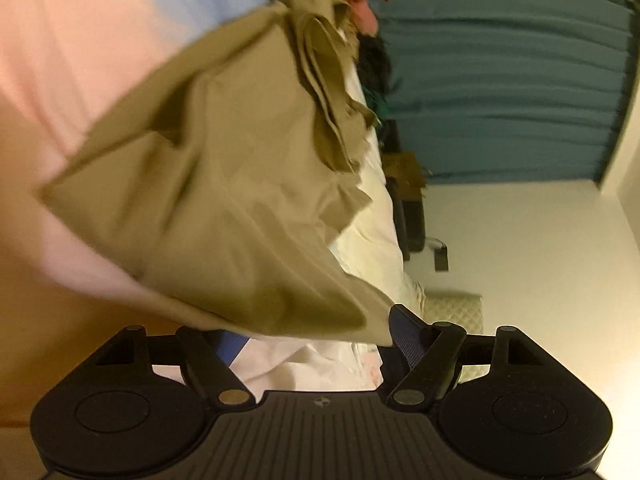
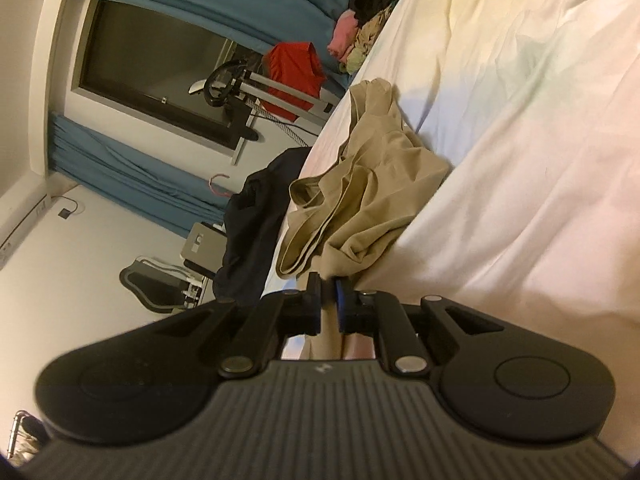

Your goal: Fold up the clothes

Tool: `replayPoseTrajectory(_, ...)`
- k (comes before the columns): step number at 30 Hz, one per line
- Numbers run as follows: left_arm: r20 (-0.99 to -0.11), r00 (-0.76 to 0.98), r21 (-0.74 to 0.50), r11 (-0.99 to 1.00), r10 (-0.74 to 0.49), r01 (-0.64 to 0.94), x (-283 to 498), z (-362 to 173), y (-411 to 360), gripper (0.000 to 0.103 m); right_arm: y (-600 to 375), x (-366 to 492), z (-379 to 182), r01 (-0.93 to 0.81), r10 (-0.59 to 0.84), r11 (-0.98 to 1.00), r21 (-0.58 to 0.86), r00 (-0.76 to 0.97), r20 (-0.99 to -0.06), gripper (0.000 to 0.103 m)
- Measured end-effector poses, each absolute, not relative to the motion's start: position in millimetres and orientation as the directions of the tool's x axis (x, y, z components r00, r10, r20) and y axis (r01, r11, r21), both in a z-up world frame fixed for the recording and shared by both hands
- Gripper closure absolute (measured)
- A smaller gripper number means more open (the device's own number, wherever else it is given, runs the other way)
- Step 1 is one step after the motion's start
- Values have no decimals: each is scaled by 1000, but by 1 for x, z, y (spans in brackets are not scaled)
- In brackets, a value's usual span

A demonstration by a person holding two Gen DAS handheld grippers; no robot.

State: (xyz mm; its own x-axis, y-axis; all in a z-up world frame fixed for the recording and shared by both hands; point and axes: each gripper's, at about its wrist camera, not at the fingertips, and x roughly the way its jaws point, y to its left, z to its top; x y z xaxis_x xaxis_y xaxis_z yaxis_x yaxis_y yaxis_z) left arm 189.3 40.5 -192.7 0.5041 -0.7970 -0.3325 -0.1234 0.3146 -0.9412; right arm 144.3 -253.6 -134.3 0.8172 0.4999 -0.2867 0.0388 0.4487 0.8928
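Across the bed (image 2: pixel 520 160) a pale sheet runs wide and rumpled, and on it lies the khaki garment (image 2: pixel 360 184), half bunched, one hemmed opening gaping toward the bed's edge. Beyond that edge sit teal curtains (image 1: pixel 500 80), a dark heap of cloth (image 2: pixel 256 224) and a small pile of other clothes (image 2: pixel 360 36).

From the left wrist view the garment (image 1: pixel 224 184) shows as a broad, blurred sheet lifted off the bedding, with loose folds trailing at its far end. The cloth looks light and limp: it will sag between any two holds and keep no crease unless laid flat and smoothed. Hems and corners seem the best places to take it.

The right gripper (image 2: pixel 329 300) has its fingers nearly together, pinching an edge of the garment. The left gripper (image 1: pixel 304 344) stands wide, one blue pad (image 1: pixel 404 336) showing just beside the garment's lower corner; whether it touches, I cannot tell.
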Motion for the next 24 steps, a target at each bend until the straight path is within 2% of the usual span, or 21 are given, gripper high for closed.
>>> replayPoseTrajectory(3, -314, 516, -947, 299, -797, -114, 189, -190, 40, 27, -255, 147, -139, 56, 496, 446, 893, 815, -299, 92)
replayPoseTrajectory(10, -344, 505, -935, 338, -792, -107, 200, -191, 34, 27, -266, 153, -159, 141, 527, 355, 924, 786, -323, 89)
replayPoseTrajectory(17, -378, 487, -920, 378, -788, -102, 201, -195, 37, 27, -268, 159, -167, 202, 545, 349, 915, 750, -374, 87)
replayPoseTrajectory(21, -354, 467, -926, 373, -810, -55, 196, -192, 33, 27, -267, 153, -156, 119, 550, 335, 935, 781, -296, 91)
replayPoseTrajectory(24, -292, 451, -946, 325, -843, -5, 194, -185, 25, 27, -265, 153, -140, 26, 543, 341, 940, 810, -220, 98)
